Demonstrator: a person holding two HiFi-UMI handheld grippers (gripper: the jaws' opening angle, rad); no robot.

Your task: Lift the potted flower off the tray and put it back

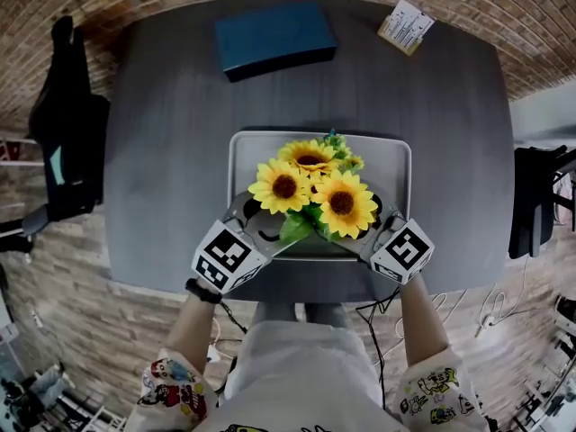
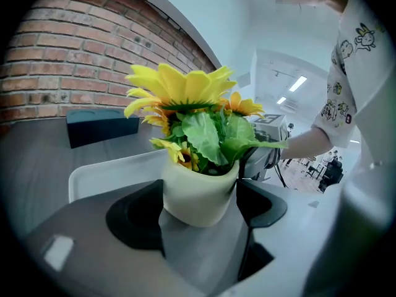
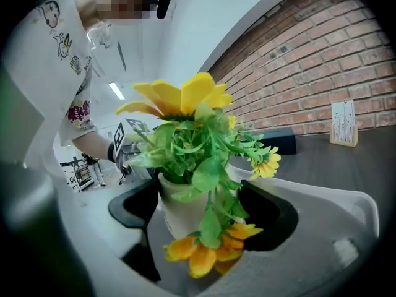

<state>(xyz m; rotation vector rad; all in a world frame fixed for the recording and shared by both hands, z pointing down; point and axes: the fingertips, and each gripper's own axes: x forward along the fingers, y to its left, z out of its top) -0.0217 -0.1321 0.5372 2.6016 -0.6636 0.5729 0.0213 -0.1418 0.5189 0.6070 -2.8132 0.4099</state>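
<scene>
**Head view.** The potted flower (image 1: 310, 187) (three open sunflower heads over green leaves) is sitting over the lower part of the grey tray (image 1: 243, 151), which is lying at the centre of the dark desk (image 1: 162, 106). The left gripper (image 1: 259, 225) is reaching in from the lower left of the frame and the right gripper (image 1: 376, 227) from the lower right, so the plant is lying between them. A blue box (image 1: 274, 36) is lying at the upper centre, well apart from the tray. A small printed card (image 1: 405, 25) is standing at the upper right, near the desk's far edge.

**Left gripper view.** The black fingers (image 2: 133, 218) are standing wide and pressing on the two sides of the cream pot (image 2: 195, 197). The pot's base is showing against the gripper's own grey body, so it cannot be told whether the base is touching the tray.

**Right gripper view.** The fingers (image 3: 272, 218) are standing equally wide and clamping the same pot from the opposite side. One orange-yellow bloom (image 3: 204, 252) is drooping in front of the pot at the lower centre.
</scene>
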